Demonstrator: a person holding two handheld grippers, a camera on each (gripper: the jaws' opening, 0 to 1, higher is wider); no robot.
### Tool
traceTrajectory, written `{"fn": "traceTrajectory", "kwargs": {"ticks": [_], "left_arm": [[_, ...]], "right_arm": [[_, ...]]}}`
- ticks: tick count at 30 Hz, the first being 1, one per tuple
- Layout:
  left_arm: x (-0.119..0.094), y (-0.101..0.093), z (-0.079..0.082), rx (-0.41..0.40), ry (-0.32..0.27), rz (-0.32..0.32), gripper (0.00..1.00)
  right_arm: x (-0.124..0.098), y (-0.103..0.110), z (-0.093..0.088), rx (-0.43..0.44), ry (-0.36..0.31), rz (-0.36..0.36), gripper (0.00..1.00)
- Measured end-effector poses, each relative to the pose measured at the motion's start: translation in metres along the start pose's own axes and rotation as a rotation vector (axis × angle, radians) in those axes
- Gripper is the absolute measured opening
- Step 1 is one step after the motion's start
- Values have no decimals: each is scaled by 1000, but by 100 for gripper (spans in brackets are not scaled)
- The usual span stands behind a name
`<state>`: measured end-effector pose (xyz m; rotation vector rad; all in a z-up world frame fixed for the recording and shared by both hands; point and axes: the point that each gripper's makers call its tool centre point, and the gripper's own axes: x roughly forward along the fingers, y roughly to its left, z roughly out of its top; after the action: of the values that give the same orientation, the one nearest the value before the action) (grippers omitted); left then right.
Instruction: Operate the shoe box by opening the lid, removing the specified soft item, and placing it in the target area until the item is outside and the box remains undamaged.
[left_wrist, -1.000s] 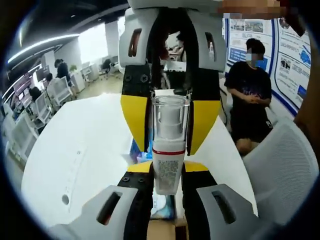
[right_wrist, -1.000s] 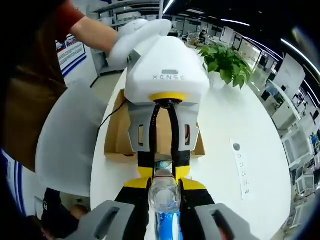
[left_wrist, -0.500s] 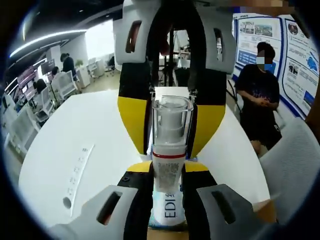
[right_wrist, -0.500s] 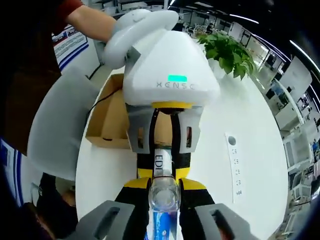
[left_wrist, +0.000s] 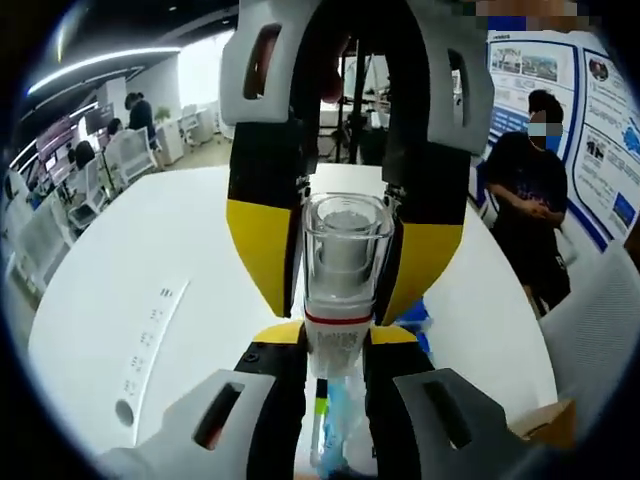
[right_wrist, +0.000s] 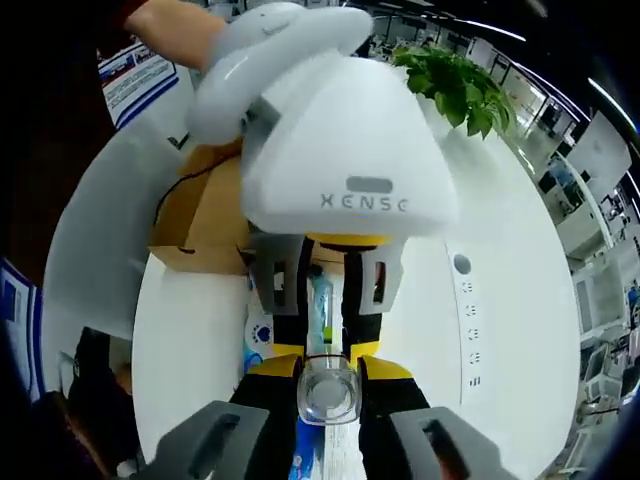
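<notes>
Left gripper view: the clear-capped bottle (left_wrist: 345, 275) is clamped between both grippers — left gripper (left_wrist: 335, 350) and right gripper (right_wrist: 325, 385) each closed on it — above the white table (left_wrist: 150, 260), cardboard shoe box (right_wrist: 200, 225) beyond.

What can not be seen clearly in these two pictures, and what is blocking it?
- Bottle label, left gripper view: hidden between the left gripper jaws.
- Cardboard box interior, right gripper view: covered by the left gripper's white housing.
- Table markings, right gripper view: too small to read.
</notes>
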<state>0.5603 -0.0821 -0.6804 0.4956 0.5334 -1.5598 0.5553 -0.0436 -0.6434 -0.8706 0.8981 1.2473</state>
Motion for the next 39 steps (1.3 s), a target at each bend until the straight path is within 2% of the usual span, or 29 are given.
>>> {"fn": "traceTrajectory", "kwargs": {"ticks": [8, 15, 33, 39], "left_arm": [[22, 14, -9, -24, -2, 4, 20], [37, 21, -21, -36, 17, 1, 20], [57, 20, -33, -50, 31, -2, 20], [60, 18, -38, -39, 46, -6, 20]], "right_arm": [[13, -12, -19, 9, 30, 11, 17], [28, -14, -28, 2, 59, 24, 17], [53, -22, -48, 14, 84, 34, 17], [58, -21, -47, 2, 78, 32, 17]]}}
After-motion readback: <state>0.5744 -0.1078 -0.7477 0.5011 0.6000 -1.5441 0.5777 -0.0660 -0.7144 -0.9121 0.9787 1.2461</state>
